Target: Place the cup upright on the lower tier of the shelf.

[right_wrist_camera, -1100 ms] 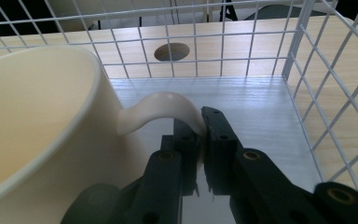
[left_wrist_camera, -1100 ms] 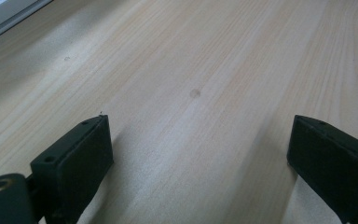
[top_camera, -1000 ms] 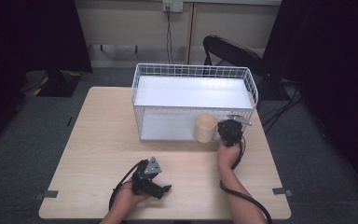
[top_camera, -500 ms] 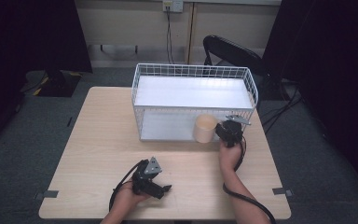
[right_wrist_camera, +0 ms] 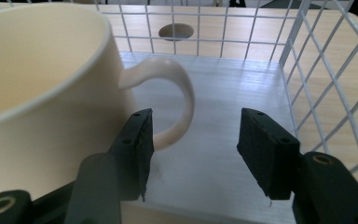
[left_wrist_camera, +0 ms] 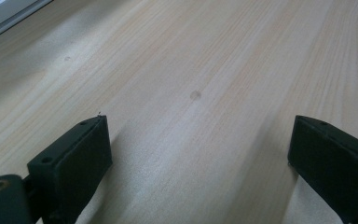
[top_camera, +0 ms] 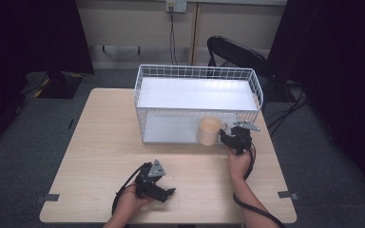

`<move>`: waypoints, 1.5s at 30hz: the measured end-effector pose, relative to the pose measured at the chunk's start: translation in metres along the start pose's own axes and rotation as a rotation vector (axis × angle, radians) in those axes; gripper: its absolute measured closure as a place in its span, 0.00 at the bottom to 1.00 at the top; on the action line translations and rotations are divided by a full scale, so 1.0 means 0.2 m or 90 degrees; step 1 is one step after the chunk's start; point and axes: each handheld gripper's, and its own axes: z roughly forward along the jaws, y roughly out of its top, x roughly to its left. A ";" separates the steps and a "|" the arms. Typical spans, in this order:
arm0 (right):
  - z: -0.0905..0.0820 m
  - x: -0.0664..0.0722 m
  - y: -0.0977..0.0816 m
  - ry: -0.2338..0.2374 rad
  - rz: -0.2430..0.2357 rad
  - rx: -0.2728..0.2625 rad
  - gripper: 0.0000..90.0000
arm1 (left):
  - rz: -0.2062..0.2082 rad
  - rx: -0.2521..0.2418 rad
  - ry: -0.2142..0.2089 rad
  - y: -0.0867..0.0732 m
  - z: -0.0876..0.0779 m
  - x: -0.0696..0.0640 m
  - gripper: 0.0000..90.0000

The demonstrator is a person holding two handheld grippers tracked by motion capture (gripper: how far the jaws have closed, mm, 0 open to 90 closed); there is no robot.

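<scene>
At the basket's front right corner sits a cream mug [right_wrist_camera: 42,93], upright, handle [right_wrist_camera: 177,100] toward the right gripper [right_wrist_camera: 193,149]. Jaws apart, straddling the handle, no clear contact. White wire basket [top_camera: 256,90] stands on the wooden table [top_camera: 100,142]. Left gripper [left_wrist_camera: 198,154] rests low over bare tabletop near the front edge, jaws wide apart, empty.

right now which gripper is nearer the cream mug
Right. The right gripper is open at the mug handle; the left gripper is open over bare table, well short of it.

Mug [right_wrist_camera: 42,93] – left side & base cut off; handle [right_wrist_camera: 177,100] part-hidden behind jaw.
</scene>
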 end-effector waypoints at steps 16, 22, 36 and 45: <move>-0.12 0.07 -0.09 0.096 -0.035 0.014 0.43 | -0.001 0.000 0.001 0.00 0.00 0.00 0.06; -0.13 0.14 -0.09 0.116 -0.059 0.016 0.46 | 0.000 0.000 0.001 0.00 0.00 0.00 0.06; -0.07 0.20 -0.05 0.121 -0.067 0.024 0.53 | 0.000 0.000 0.001 0.00 0.00 0.00 0.06; -0.02 0.22 -0.01 0.114 -0.064 0.020 0.59 | 0.000 0.000 0.001 0.00 0.00 0.00 0.06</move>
